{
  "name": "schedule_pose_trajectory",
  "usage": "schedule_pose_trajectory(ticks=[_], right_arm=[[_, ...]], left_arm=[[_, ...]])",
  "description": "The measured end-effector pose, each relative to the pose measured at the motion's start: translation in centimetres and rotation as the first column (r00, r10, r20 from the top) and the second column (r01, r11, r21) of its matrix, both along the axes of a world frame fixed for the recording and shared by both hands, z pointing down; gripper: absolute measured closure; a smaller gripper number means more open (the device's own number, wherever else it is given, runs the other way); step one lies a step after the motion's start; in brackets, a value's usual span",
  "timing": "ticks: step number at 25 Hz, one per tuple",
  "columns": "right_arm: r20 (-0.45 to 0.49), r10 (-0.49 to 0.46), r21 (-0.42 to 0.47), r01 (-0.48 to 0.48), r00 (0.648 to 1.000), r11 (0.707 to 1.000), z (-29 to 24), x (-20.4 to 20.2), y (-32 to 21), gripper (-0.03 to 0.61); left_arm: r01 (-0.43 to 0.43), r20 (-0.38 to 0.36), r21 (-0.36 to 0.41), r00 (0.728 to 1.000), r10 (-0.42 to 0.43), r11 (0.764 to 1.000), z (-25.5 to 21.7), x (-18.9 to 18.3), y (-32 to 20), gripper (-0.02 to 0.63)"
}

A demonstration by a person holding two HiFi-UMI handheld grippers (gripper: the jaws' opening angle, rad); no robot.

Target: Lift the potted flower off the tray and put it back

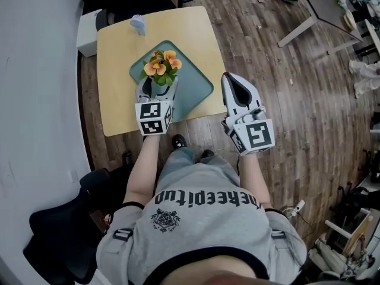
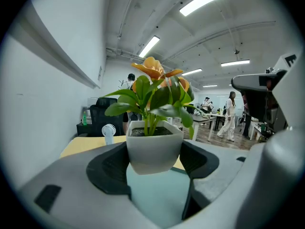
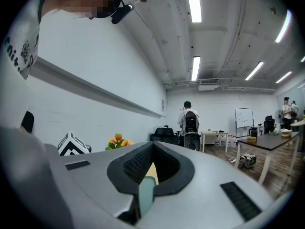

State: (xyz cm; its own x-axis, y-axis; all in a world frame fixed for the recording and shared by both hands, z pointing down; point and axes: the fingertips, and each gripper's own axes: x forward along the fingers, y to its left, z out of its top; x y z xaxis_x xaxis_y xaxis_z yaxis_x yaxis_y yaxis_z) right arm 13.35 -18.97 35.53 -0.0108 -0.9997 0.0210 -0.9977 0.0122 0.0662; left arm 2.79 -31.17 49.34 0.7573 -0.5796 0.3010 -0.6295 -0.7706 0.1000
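The potted flower [image 1: 160, 67], orange blooms in a white pot [image 2: 153, 149], stands over the teal tray [image 1: 193, 85] on the light wooden table [image 1: 119, 52]. My left gripper [image 1: 155, 88] is shut on the pot, its jaws pressed to both sides [image 2: 155, 161]. Teal tray [image 2: 157, 194] shows under the pot; I cannot tell whether the pot touches it. My right gripper [image 1: 233, 82] hovers beside the tray's right corner, shut and holding nothing [image 3: 148, 173]. Its view catches the flowers [image 3: 117, 141] to the left.
A small white fan [image 1: 138, 24] stands at the table's far edge. A white box [image 1: 88, 31] sits beyond the table's back left corner and a black chair [image 1: 65, 230] is near left. Desks [image 1: 320, 5] and people fill the room to the right.
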Motion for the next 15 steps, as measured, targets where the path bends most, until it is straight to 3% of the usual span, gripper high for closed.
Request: schedule_pose_trajectory(ticks=[15], right_arm=[[-0.003,0.063,-0.05,-0.063,0.998,0.997,1.5,0.3,-1.1,0.577]], left_arm=[[-0.057,0.084,-0.088,0.994,0.065,0.994,7.3,1.7,-2.2,0.278]])
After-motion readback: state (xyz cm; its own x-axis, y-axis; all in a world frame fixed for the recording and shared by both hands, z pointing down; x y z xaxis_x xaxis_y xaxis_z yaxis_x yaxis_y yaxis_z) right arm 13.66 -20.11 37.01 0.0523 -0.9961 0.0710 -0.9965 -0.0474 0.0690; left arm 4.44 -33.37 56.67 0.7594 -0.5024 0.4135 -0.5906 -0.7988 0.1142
